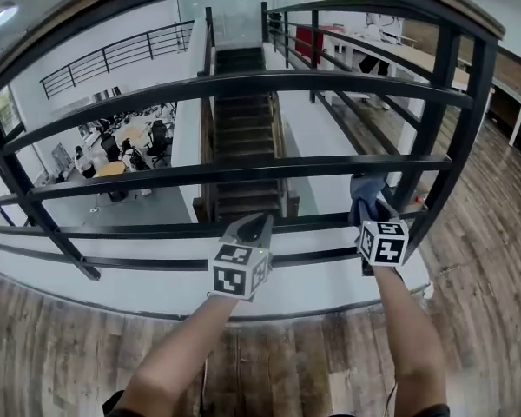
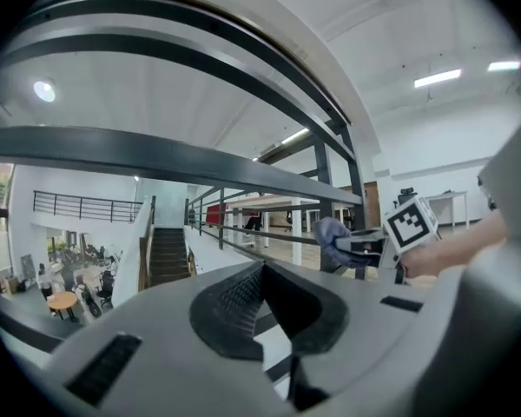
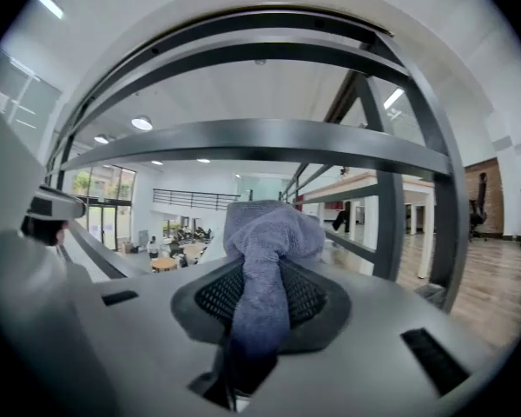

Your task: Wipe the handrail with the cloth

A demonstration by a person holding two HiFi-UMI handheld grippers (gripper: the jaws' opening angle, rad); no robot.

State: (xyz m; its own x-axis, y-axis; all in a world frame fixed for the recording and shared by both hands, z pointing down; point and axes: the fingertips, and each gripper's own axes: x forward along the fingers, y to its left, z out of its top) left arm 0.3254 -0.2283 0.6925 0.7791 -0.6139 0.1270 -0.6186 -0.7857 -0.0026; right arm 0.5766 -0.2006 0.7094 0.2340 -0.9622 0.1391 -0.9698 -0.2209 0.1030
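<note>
Your right gripper (image 1: 366, 208) is clenched on a narrow fold of the blue-grey cloth (image 1: 367, 188), and most of the cloth bunches loose beyond the jaws. I judge that a hard drag along a bar could pull it free and drop it through the railing to the level below. The cloth sits low among the lower bars (image 1: 156, 230), while the handrail (image 1: 156, 3) runs well above at 12 o'clock, so you risk wiping the wrong bar. An upright post (image 1: 425, 172) just beside the cloth at 3 o'clock blocks a sweep that way. Your left gripper (image 1: 254, 226), at 9 o'clock from the cloth, is clenched on nothing and close to the same bars. The staircase (image 1: 243, 129) descends beyond.
</note>
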